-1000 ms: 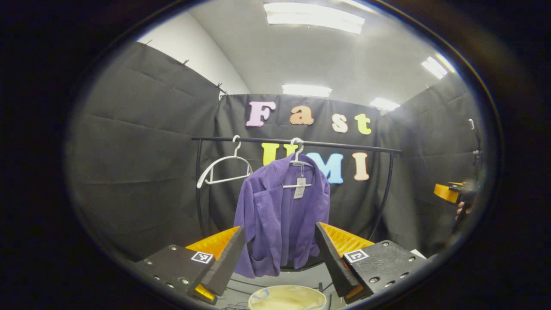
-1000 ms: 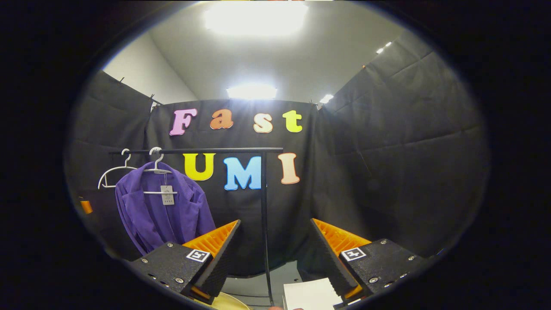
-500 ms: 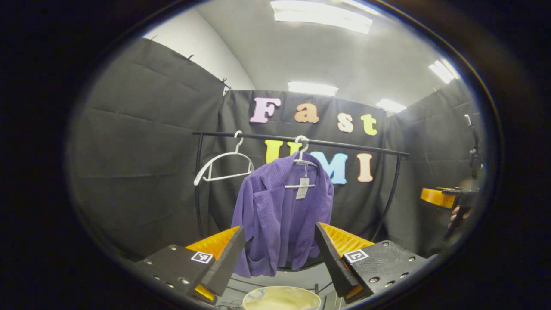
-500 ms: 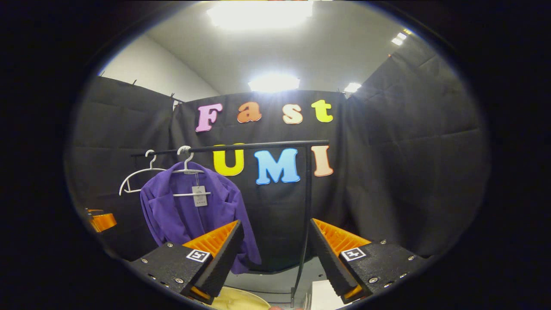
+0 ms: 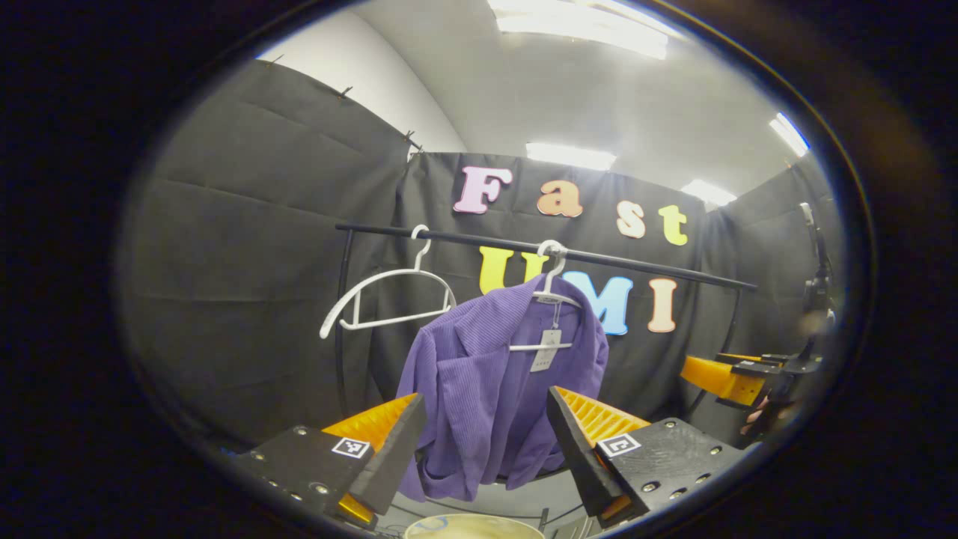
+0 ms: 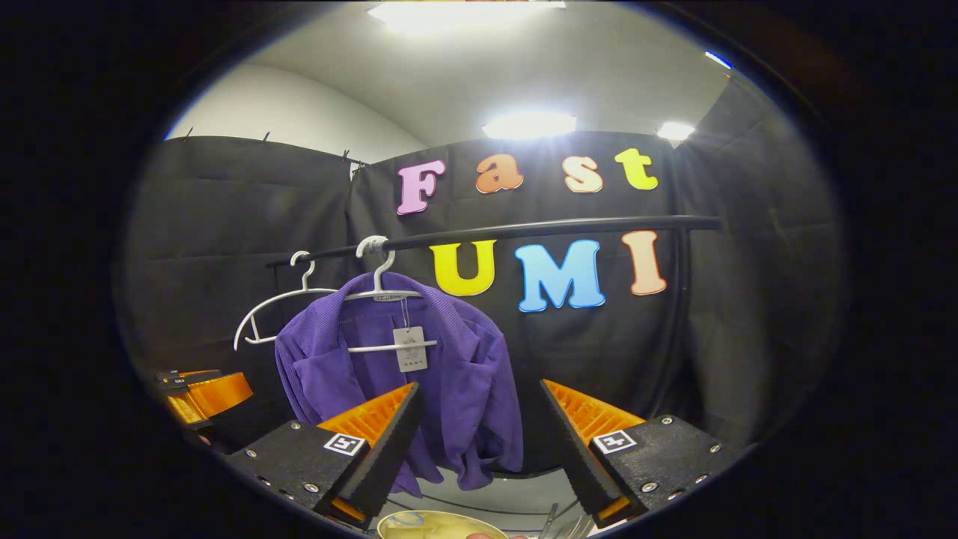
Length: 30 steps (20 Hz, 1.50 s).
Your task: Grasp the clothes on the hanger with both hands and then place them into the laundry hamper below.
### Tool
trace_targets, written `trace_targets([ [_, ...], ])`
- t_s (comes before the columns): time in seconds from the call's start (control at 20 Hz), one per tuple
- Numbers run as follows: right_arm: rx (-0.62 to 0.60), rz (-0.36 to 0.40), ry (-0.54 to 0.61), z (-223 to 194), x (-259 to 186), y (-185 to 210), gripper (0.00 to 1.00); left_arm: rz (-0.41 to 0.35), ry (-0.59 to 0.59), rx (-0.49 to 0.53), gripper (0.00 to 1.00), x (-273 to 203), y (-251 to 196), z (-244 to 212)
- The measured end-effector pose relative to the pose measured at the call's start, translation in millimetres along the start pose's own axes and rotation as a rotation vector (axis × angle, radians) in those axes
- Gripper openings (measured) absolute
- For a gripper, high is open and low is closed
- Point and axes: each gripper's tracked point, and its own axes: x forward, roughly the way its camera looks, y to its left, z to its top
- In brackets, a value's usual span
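Purple jacket (image 5: 498,374) hangs beyond open left claw (image 5: 485,442), untouched.

I've swung my right gripper (image 6: 479,442) round toward the rail: the purple jacket (image 6: 397,382), out at nine o'clock a second ago, now hangs just left of centre between its fingers. From my left gripper (image 5: 486,449) the jacket (image 5: 494,389) looms larger, and the right gripper (image 5: 722,376) at three o'clock has crept inward.
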Motion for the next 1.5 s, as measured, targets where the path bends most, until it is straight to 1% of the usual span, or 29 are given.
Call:
trace_targets([
  [0.1, 0.001, 0.024, 0.011, -2.3, 34.2, 6.5, 0.94, 0.034, 0.002, -0.004, 0.93, 29.5, -3.2, -2.1],
  [0.3, 0.024, 0.046, 0.053, -21.0, 96.6, 11.0, 0.95, 0.098, 0.044, -0.024, 0.93, 87.0, -10.7, -26.1],
  [0.45, 0.051, 0.036, 0.091, -41.5, 139.2, 7.7, 0.95, 0.132, 0.09, 0.006, 0.93, 121.8, -12.6, -43.4],
  [0.6, 0.037, 0.053, 0.104, -52.4, 172.3, 9.4, 0.94, 0.176, 0.108, 0.019, 0.91, 151.3, -8.2, -50.7],
  [0.65, 0.032, 0.058, 0.109, -57.3, 179.7, 10.5, 0.93, 0.191, 0.114, 0.018, 0.9, 158.4, -7.6, -54.8],
  [0.75, 0.04, 0.066, 0.105, -60.9, 192.3, 10.1, 0.95, 0.229, 0.12, 0.021, 0.89, 171.9, -4.4, -60.1],
  [0.8, 0.05, 0.067, 0.107, -63.9, 198.8, 8.5, 0.95, 0.245, 0.119, 0.026, 0.93, 178.5, -3.1, -61.3],
  [0.95, 0.107, 0.059, 0.129, -74.5, 212.3, 0.2, 0.95, 0.294, 0.121, 0.068, 0.93, 188.4, 0.1, -65.5],
  [1.05, 0.135, 0.079, 0.131, -77.8, 220.1, 0.8, 0.96, 0.327, 0.111, 0.082, 0.94, 191.8, 1.8, -64.5],
  [1.15, 0.107, 0.095, 0.12, -78.7, 223.3, 2.3, 0.96, 0.356, 0.096, 0.082, 0.94, 190.5, 3.8, -63.4],
  [1.2, 0.086, 0.105, 0.117, -79.3, 223.3, 2.7, 0.96, 0.368, 0.091, 0.083, 0.88, 190.7, 5.2, -62.4],
  [1.25, 0.075, 0.111, 0.116, -80.2, 224.9, 4.3, 0.94, 0.38, 0.086, 0.086, 0.83, 192.1, 6.9, -62.4],
  [1.3, 0.074, 0.112, 0.111, -78.8, 226.6, 3.5, 0.88, 0.386, 0.085, 0.087, 0.78, 194.4, 6.4, -63.0],
  [1.35, 0.079, 0.118, 0.105, -76.7, 228.9, 3.5, 0.84, 0.388, 0.085, 0.087, 0.82, 197.4, 6.3, -64.1],
  [1.4, 0.083, 0.13, 0.097, -74.8, 231.6, 3.4, 0.73, 0.395, 0.083, 0.091, 0.87, 199.3, 7.9, -64.4],
  [1.45, 0.083, 0.144, 0.094, -74.3, 231.8, 5.1, 0.67, 0.427, 0.073, 0.095, 0.73, 195.1, 14.3, -62.6],
  [1.5, 0.08, 0.158, 0.094, -73.7, 231.9, 5.9, 0.53, 0.418, 0.069, 0.078, 0.59, 195.1, 12.6, -62.4],
])
